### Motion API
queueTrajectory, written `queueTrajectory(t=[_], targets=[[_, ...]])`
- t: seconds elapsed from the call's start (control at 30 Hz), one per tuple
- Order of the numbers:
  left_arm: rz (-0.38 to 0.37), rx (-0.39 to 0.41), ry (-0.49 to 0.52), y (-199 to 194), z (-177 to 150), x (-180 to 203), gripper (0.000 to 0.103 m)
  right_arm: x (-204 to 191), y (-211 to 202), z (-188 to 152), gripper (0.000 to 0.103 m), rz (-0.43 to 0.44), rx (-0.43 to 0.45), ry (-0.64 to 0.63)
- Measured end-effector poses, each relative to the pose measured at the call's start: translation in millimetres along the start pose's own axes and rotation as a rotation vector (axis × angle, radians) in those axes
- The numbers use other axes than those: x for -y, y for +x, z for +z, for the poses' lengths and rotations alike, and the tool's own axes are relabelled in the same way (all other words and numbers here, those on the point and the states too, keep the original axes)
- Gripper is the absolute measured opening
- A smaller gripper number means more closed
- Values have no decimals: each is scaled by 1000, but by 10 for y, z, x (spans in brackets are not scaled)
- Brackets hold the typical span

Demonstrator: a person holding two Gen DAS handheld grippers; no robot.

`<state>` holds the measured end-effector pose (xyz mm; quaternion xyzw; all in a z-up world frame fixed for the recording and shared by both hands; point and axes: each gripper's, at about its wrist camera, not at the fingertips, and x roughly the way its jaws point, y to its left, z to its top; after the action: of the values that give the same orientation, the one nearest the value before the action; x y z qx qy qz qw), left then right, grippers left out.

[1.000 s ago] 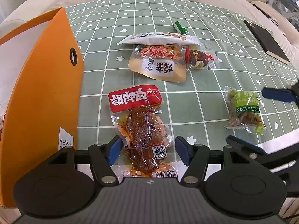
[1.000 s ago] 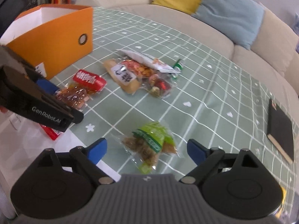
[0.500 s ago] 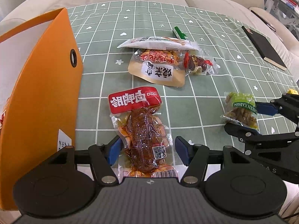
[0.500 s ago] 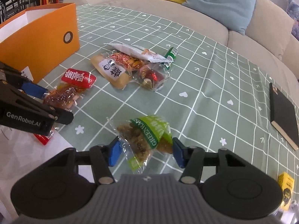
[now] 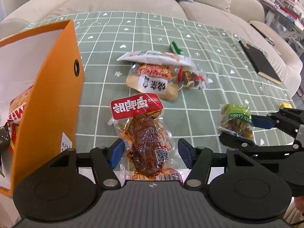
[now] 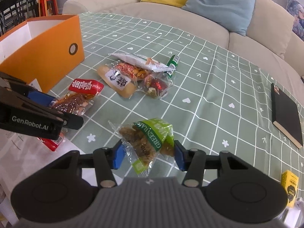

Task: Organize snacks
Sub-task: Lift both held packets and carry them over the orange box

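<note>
A clear pack of brown meat with a red label lies flat on the green checked cloth. My left gripper is open, one blue pad on each side of the pack's lower end; in the right wrist view the left gripper straddles the same pack. My right gripper has its jaws closing, and both pads press on a green raisin pack, which is bunched up between them. From the left wrist view, the right gripper pinches the raisin pack at the right.
An orange box with a white inside stands at the left, a red snack bag in it. Several snack packs lie piled mid-table. A black notebook and a small yellow box sit at the right. A sofa runs behind.
My right gripper moved in around the raisin pack and its jaws narrowed onto it, crumpling it. The left gripper kept its jaws as wide around the meat pack.
</note>
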<state>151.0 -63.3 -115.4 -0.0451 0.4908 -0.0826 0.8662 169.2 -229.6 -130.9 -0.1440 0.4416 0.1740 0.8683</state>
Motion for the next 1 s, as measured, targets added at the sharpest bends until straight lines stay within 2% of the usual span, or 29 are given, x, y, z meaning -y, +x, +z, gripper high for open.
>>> queueTrajectory(t=[0.3, 0.5, 0.7, 1.0], targets=[[-32, 84, -17, -373, 65, -14, 71, -113, -247, -3, 50, -9, 31, 72], [-47, 148, -26, -676, 127, -78, 71, -257, -452, 54, 50, 12, 88, 83], [-41, 206, -57, -982, 234, -267, 71, -408, -648, 212, 49, 61, 143, 110], [-12, 257, -121, -1289, 329, -678, 71, -713, -848, 533, 49, 113, 208, 58]])
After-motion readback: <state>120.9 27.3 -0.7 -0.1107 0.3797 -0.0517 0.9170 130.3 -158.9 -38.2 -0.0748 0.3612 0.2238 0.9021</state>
